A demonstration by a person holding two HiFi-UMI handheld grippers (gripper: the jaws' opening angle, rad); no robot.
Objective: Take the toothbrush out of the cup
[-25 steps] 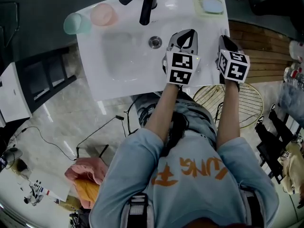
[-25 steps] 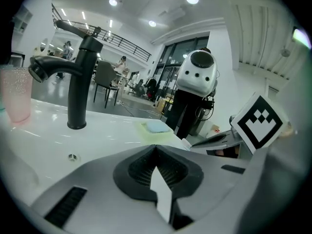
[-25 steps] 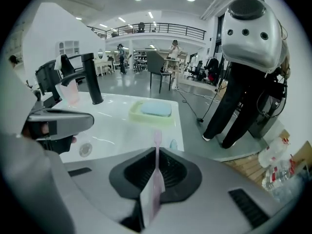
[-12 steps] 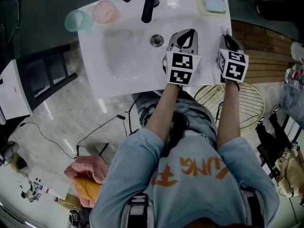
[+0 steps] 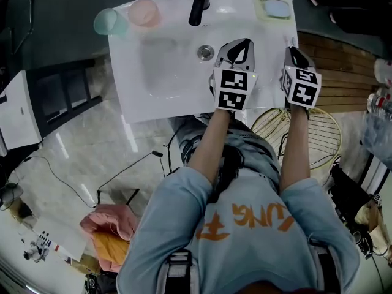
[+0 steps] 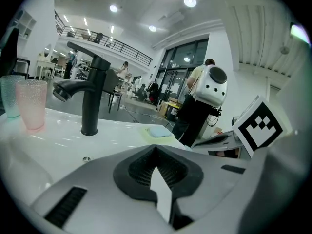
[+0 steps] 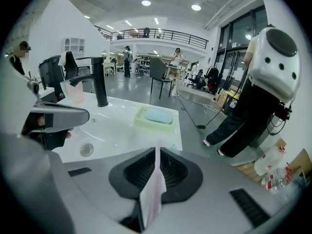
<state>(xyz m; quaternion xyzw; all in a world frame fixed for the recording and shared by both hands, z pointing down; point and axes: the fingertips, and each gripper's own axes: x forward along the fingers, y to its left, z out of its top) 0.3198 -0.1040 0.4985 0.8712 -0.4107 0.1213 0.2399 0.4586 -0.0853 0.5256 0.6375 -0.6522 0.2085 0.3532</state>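
White basin worktop [image 5: 184,97] fills the upper head view, with a black faucet [image 5: 197,5] at its back edge and a soap dish [image 5: 274,8] at the far right corner. The teal cup [image 5: 107,22] and pink cup [image 5: 145,12] stand side by side at the far left corner, well apart from both tools. The left tool [image 6: 156,150] and right tool [image 7: 157,152] are clenched on nothing, over the right side. No toothbrush can be made out in either cup. I judge it best to carry one tool left past the faucet and release its jaws before descending. Then confirm which cup holds the brush, pinch the handle and lift straight up.
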